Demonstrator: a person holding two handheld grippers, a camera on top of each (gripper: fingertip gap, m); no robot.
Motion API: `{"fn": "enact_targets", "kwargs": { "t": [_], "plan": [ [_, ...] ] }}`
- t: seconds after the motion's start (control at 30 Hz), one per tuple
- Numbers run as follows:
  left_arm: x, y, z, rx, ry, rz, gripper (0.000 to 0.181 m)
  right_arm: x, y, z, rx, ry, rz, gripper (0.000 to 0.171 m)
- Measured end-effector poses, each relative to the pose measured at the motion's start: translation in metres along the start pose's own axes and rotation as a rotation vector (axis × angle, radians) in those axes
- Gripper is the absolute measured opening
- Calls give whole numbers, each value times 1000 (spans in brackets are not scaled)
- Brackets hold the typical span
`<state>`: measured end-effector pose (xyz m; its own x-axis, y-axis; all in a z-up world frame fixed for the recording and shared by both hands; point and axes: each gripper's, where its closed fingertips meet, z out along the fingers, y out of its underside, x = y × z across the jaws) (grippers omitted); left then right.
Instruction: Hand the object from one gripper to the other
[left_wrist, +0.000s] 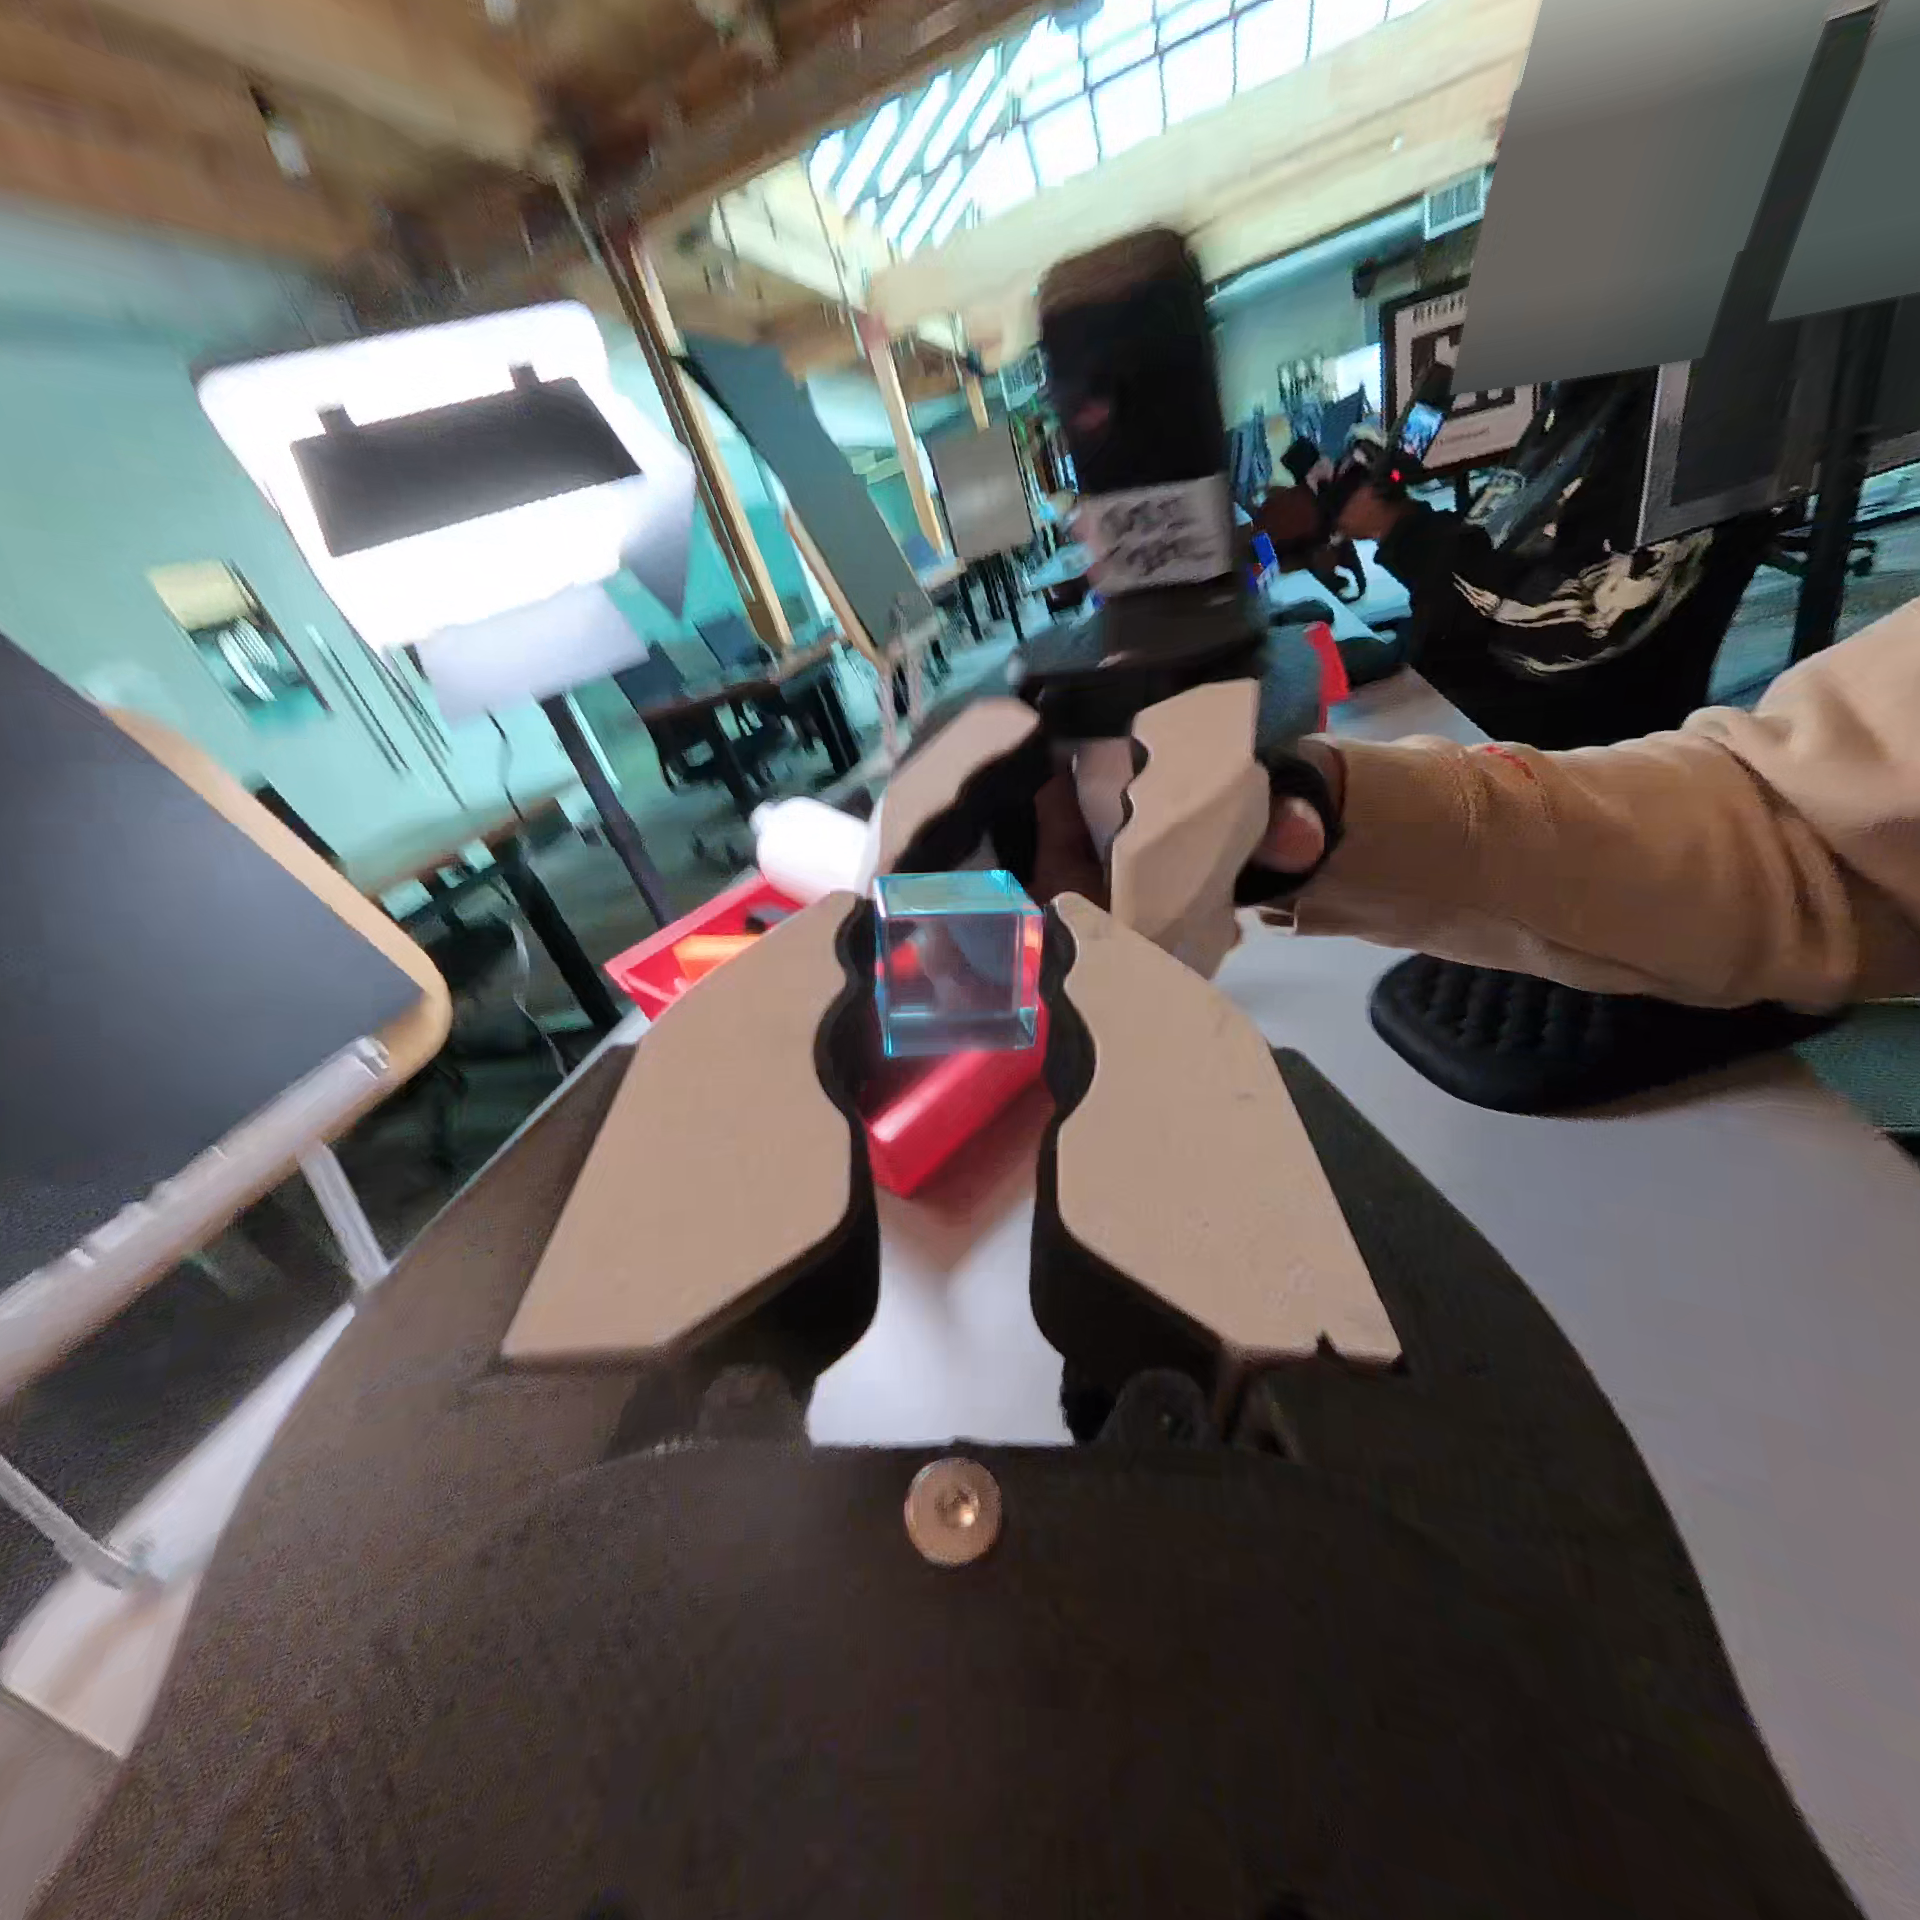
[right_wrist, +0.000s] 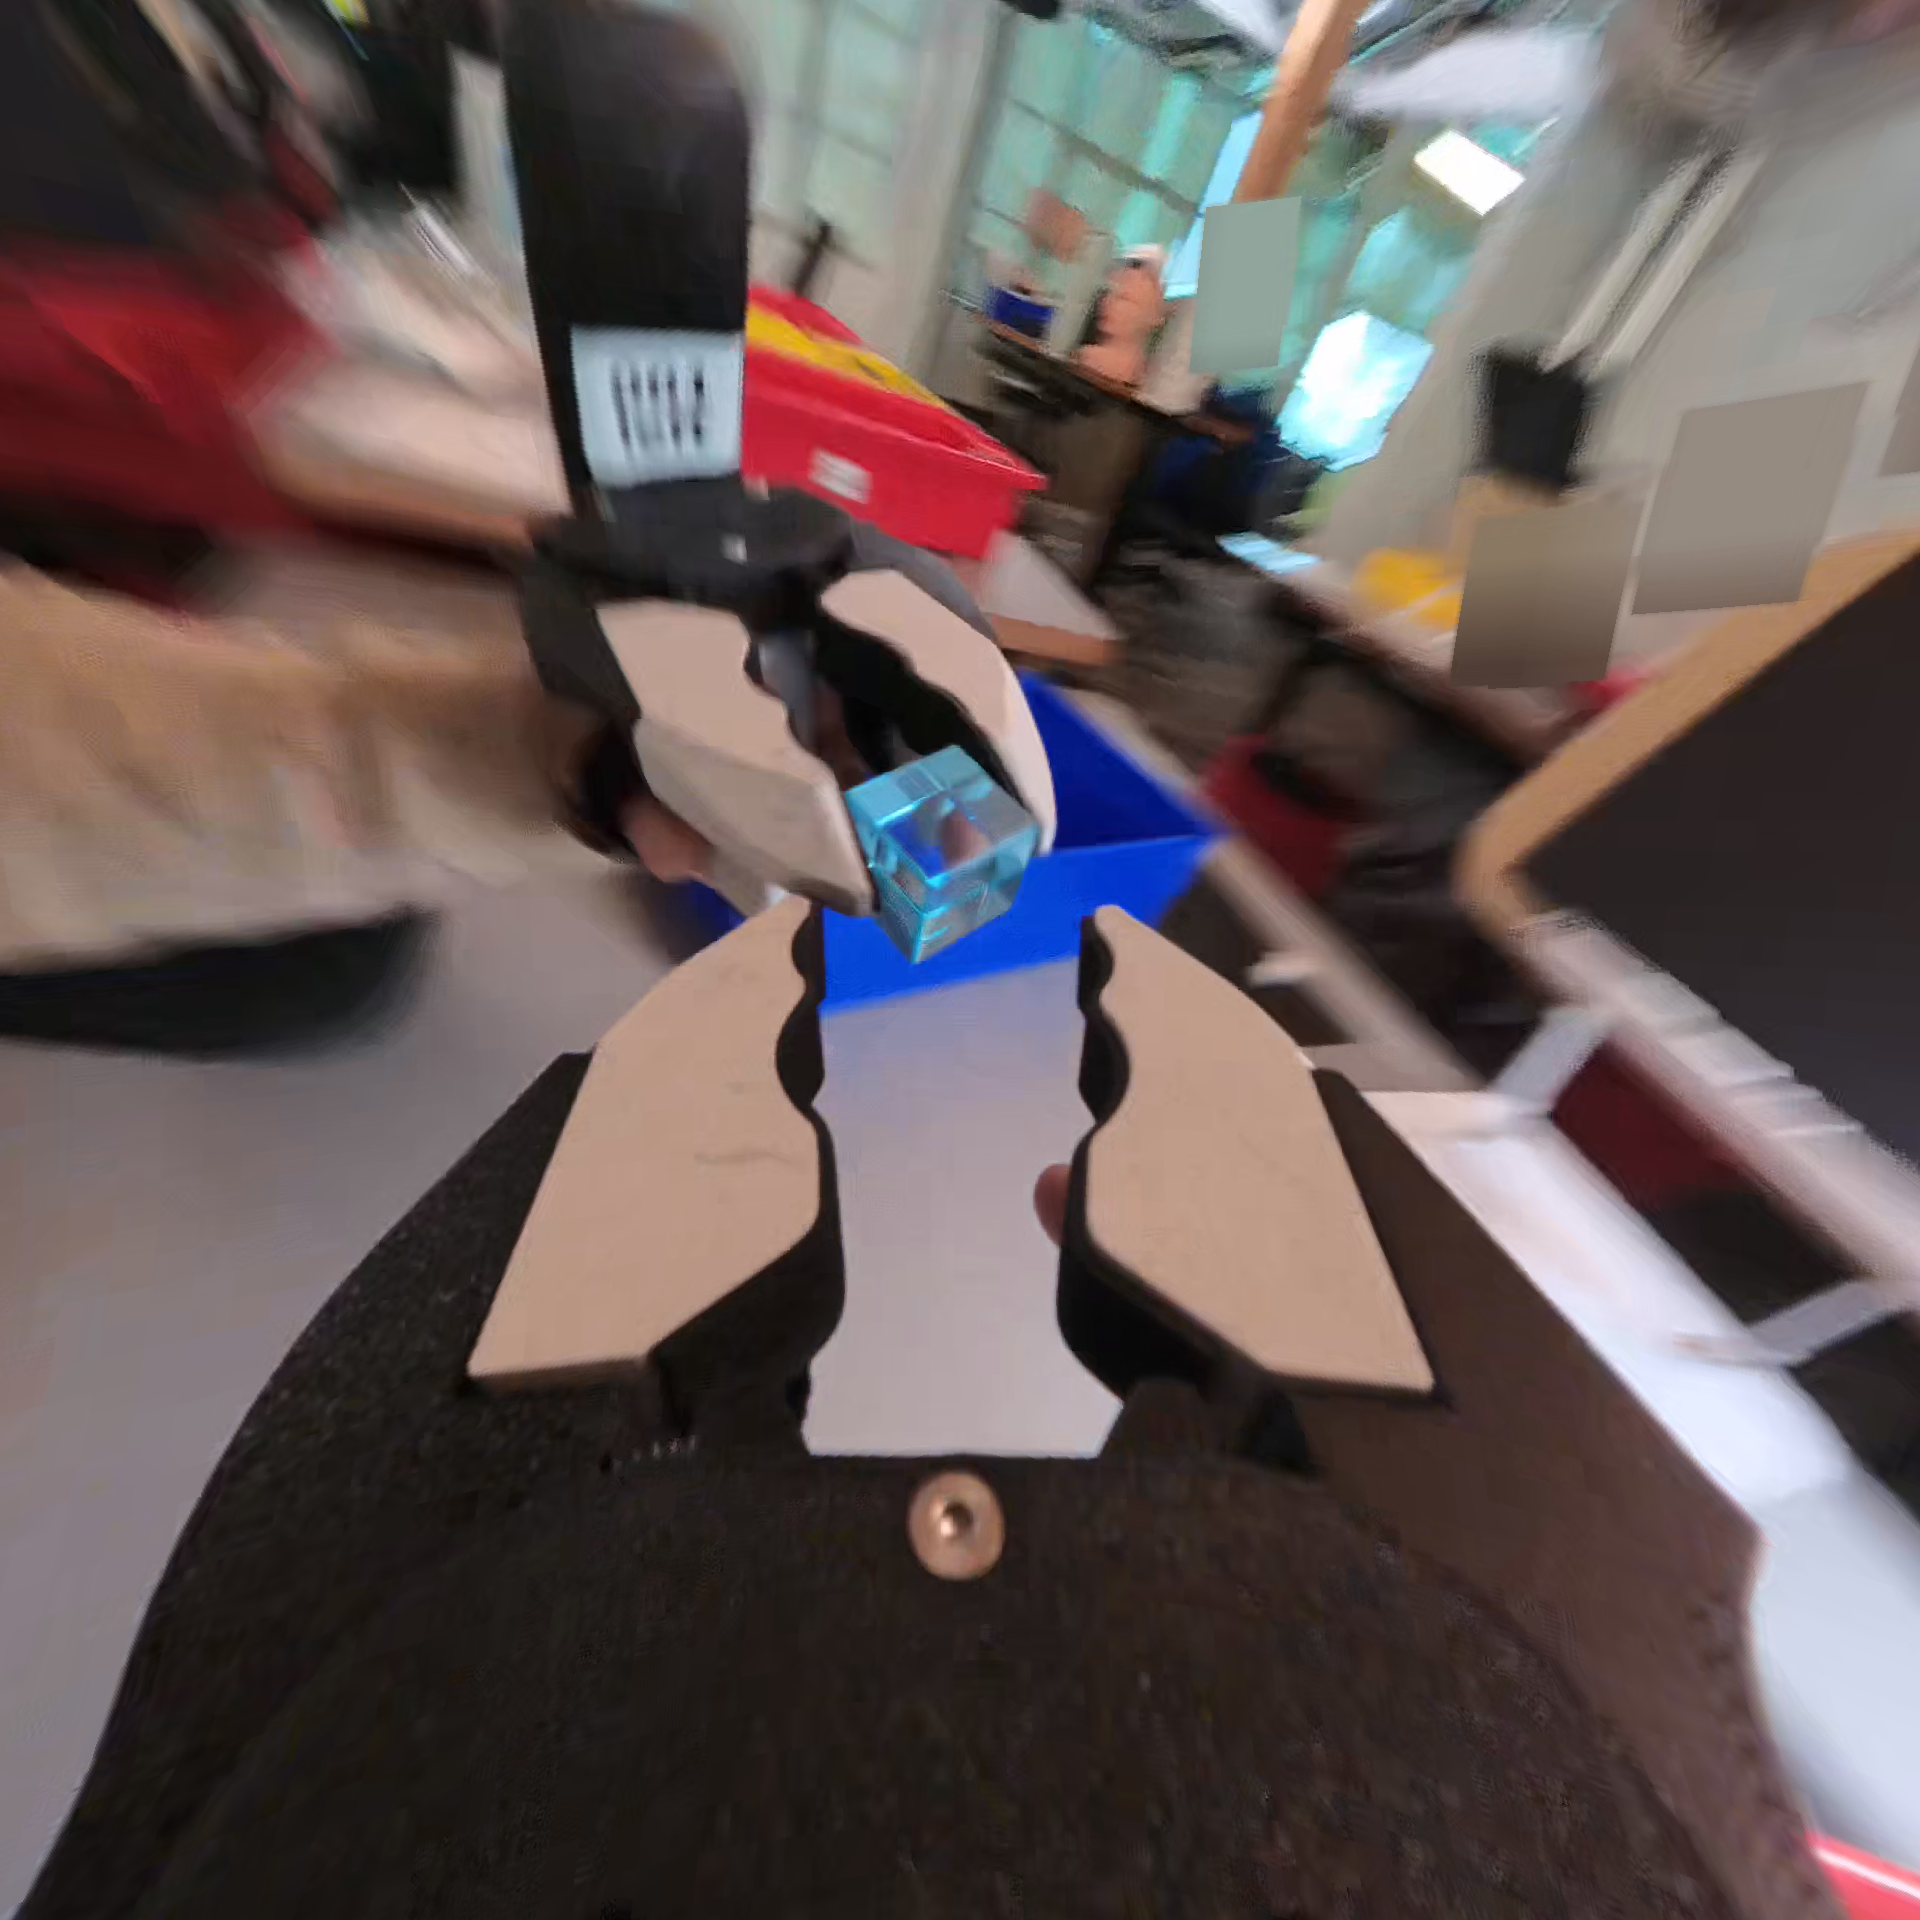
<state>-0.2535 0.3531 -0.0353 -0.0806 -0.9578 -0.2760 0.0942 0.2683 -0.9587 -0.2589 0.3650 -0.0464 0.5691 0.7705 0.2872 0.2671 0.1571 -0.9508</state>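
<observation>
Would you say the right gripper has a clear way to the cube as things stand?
Probably yes: the right gripper is open just short of the cube, which juts free from the left gripper, nothing between them.

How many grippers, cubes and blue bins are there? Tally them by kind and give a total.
Grippers: 2 (left gripper, right gripper)
Clear blue cube: 1, held in the left gripper
Blue bin: 1
Total: 4
</observation>
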Motion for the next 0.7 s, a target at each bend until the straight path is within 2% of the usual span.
{"fn": "enact_targets", "kwargs": {
  "t": [0.1,0.17,0.23,0.33,0.43,0.53,0.7],
  "plan": [
    [10,-3,1,7,-17,191,30,-14,-14,-9,108,-312,463,53],
    [16,4,6,-53,-46,360,30,-19,-16,-9,136,-428,629,53],
    [23,4,11,-69,-66,470,29,-22,-8,-4,98,-462,714,39],
    [23,0,12,-75,-106,541,29,-22,-10,-6,113,-478,722,27],
    [22,-1,14,-65,-112,518,31,-21,-12,-8,113,-428,604,27],
    [21,2,14,-88,-118,545,30,-20,-11,-9,90,-381,530,30],
    [18,13,16,-187,-174,724,30,-34,6,1,-24,-421,576,40]
  ]
}}
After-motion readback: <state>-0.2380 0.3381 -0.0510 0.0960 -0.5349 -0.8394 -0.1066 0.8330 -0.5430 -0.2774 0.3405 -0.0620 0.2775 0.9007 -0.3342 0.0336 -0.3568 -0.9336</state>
